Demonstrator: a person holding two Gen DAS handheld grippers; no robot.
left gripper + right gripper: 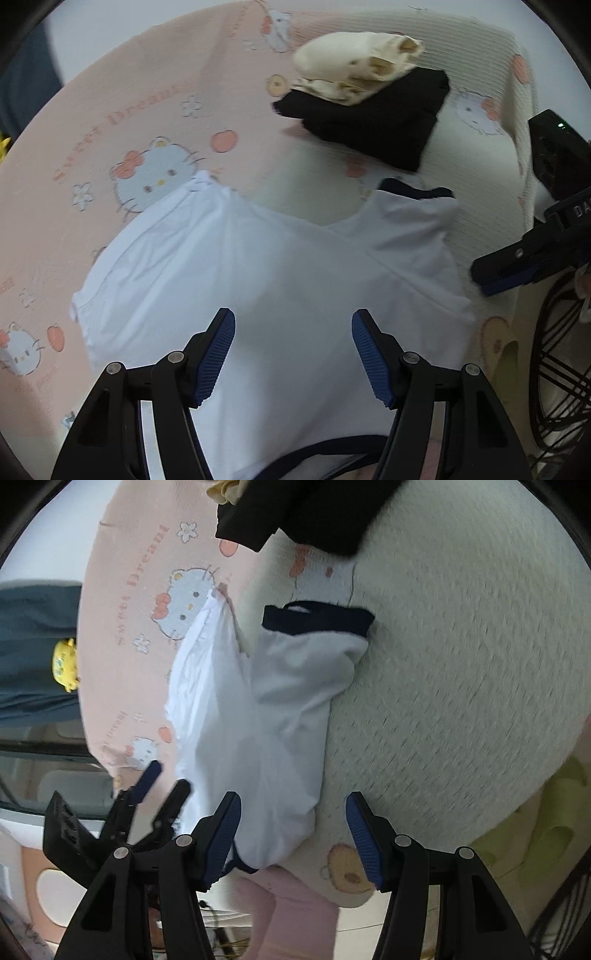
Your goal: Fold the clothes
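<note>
The white garment (280, 266) lies spread on the bed cover (147, 122), smooth thin fabric with soft creases and a dark navy trim band (317, 618) at 1 sleeve end; a second navy edge runs along its near hem (325, 448). The bed cover is ribbed cloth, pink on one side and cream on the other, printed with cartoon cat faces, flowers and lettering. Beyond the white garment sits a folded black garment (373, 118), matte and roughly rectangular; a crumpled cream garment (354, 70) rests on top of it. The left gripper (293, 354) hovers over the white garment, blue ribbed pads spread apart, nothing between them; the right gripper (291, 838) likewise stands spread, empty, above the garment's near corner.
</note>
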